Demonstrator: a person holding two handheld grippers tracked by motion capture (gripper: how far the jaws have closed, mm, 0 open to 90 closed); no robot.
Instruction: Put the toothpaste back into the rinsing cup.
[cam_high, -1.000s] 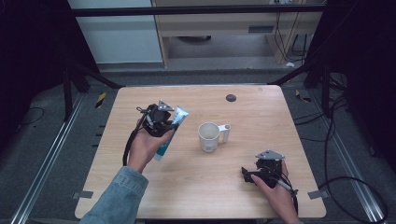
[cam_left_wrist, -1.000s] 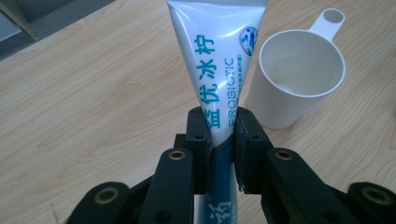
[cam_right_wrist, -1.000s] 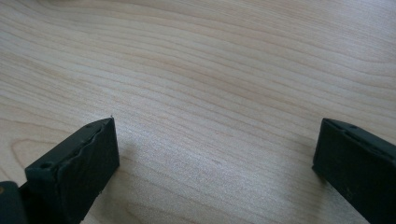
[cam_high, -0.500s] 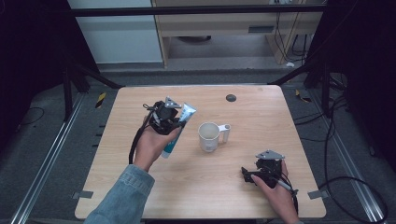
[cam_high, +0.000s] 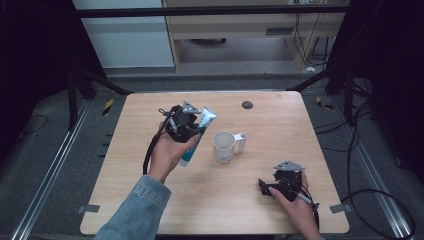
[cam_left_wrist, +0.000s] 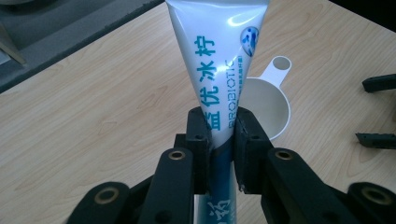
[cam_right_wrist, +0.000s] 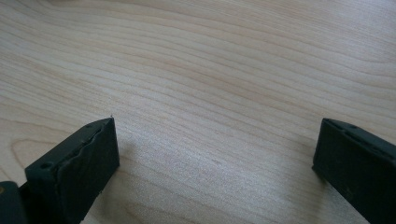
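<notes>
Wood table (cam_high: 150, 210): pale grain, bears all else; bare near the front right, room to park an idle tool.
Left gripper (cam_left_wrist: 219, 128): raised over the table's left half, clamped on the tube at its narrow part, probably so the soft body cannot slip.
Right gripper (cam_right_wrist: 215, 154): low at the front right, jaws spread wide with bare wood between; empty, apparently waiting clear of the work.
Tube (cam_left_wrist: 219, 56): white with teal print, pinched between the left jaws, flat crimped end pointing away, held just left of the mug; likely lined up to go into it.
Mug (cam_high: 223, 146): white, upright mid-table, mouth open, handle to the right, away from the tube.
Dark disc (cam_high: 247, 104): small, near the far edge, well apart.
</notes>
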